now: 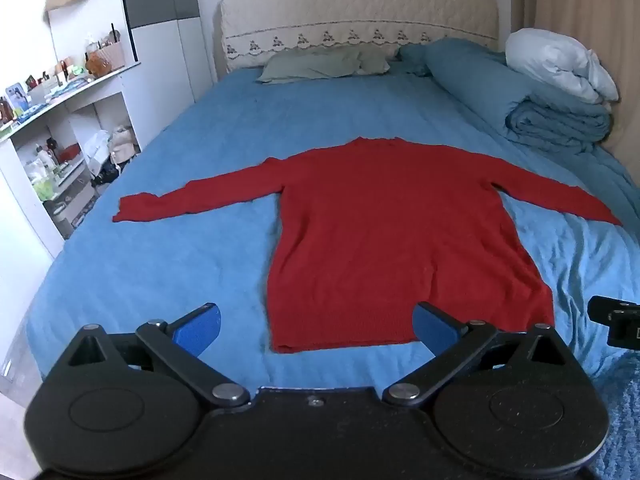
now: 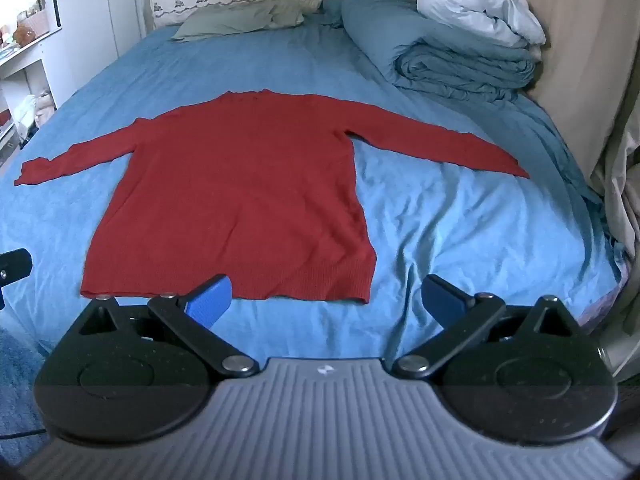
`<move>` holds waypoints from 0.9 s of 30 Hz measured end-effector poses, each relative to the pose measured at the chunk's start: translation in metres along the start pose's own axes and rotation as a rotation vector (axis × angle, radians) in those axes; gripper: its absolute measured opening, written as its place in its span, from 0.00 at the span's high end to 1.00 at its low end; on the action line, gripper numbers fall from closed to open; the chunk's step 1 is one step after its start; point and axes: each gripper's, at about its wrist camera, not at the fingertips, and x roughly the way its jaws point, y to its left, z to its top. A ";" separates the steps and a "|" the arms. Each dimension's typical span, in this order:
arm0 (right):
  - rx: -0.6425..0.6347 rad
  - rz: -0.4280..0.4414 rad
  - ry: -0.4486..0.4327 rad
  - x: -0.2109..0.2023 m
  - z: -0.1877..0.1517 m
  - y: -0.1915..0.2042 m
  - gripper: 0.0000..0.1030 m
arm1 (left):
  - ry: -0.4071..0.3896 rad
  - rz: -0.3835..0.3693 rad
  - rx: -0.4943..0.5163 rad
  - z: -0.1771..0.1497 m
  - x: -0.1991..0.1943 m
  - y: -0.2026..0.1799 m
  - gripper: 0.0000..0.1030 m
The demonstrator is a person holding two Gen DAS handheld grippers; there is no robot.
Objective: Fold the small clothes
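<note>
Item: red sweater (image 1: 384, 232), flat on the blue bed (image 1: 180, 264), sleeves out; my left claw (image 1: 316, 330) and right claw (image 2: 326, 300) spread, empty, near hem—I judge sleeve cuffs best pinched first.

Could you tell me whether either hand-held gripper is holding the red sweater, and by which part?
Nothing is held: the left hand-held gripper and right hand-held gripper are open, short of the red sweater.

We note soft, even daylight in both views, with weak shadows and no glare. Fisheye distortion bends the bed (image 1: 200, 128) edges; frame corners vignette dark. Focus is mildly soft throughout.
</note>
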 end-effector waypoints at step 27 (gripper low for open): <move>0.003 0.009 0.007 0.002 0.001 0.002 0.00 | -0.050 -0.025 -0.007 -0.004 -0.005 0.002 0.00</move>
